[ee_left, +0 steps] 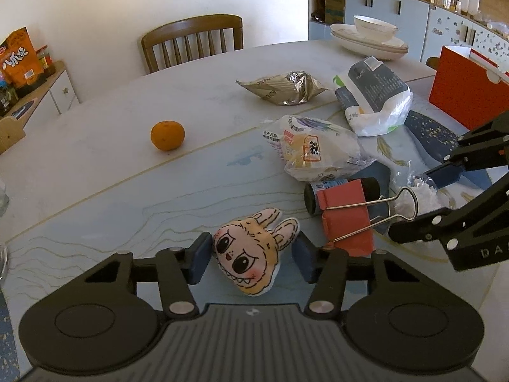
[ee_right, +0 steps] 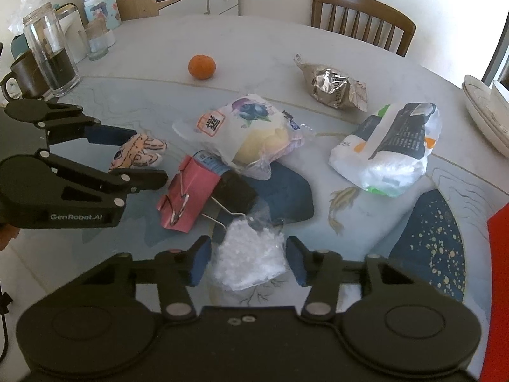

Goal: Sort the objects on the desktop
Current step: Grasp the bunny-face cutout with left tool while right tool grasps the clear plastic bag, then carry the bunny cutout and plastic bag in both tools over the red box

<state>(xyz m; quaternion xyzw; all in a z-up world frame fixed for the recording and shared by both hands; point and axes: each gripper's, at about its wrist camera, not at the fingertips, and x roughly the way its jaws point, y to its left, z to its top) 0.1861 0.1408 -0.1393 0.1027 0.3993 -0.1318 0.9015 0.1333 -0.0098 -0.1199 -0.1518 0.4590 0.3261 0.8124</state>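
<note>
The left gripper (ee_left: 251,259) is sitting low over the table (ee_left: 127,146) with a small plush monster head (ee_left: 254,254) between its jaws. The left blue pad (ee_left: 200,262) is touching the plush's cheek; the right one seems to be meeting the plush's ear, though that contact is hard to make out, so the jaws are closing in on the toy, narrow but not fully together. Just beyond the right jaw, a big red binder clip (ee_left: 346,213) is lying with its wire handles (ee_left: 381,210) pointing right, and a dark cylinder (ee_left: 318,194) is resting against it. Farther ahead, a bagged bun (ee_left: 315,152) is sitting, then a crumpled foil packet (ee_left: 286,87) and a white-and-grey bag (ee_left: 375,98). Off to the left of the jaws, well apart, an orange (ee_left: 167,135) is standing alone.

The right gripper (ee_right: 248,262) is holding its jaws around a clear bag of white granules (ee_right: 251,254). The left pad is touching the bag's side, while the right pad is standing just beside it, so a firm grip cannot be told. Just ahead of the jaws and slightly left, the binder clip (ee_right: 191,194) is lying against the dark cylinder (ee_right: 235,191), with the bun bag (ee_right: 248,133) behind them. Farther left, the other gripper (ee_right: 140,156) is reaching in over the plush (ee_right: 140,152). Ahead and right, the white-and-grey bag (ee_right: 388,149) is slumping, the foil packet (ee_right: 334,87) beyond it.
</note>
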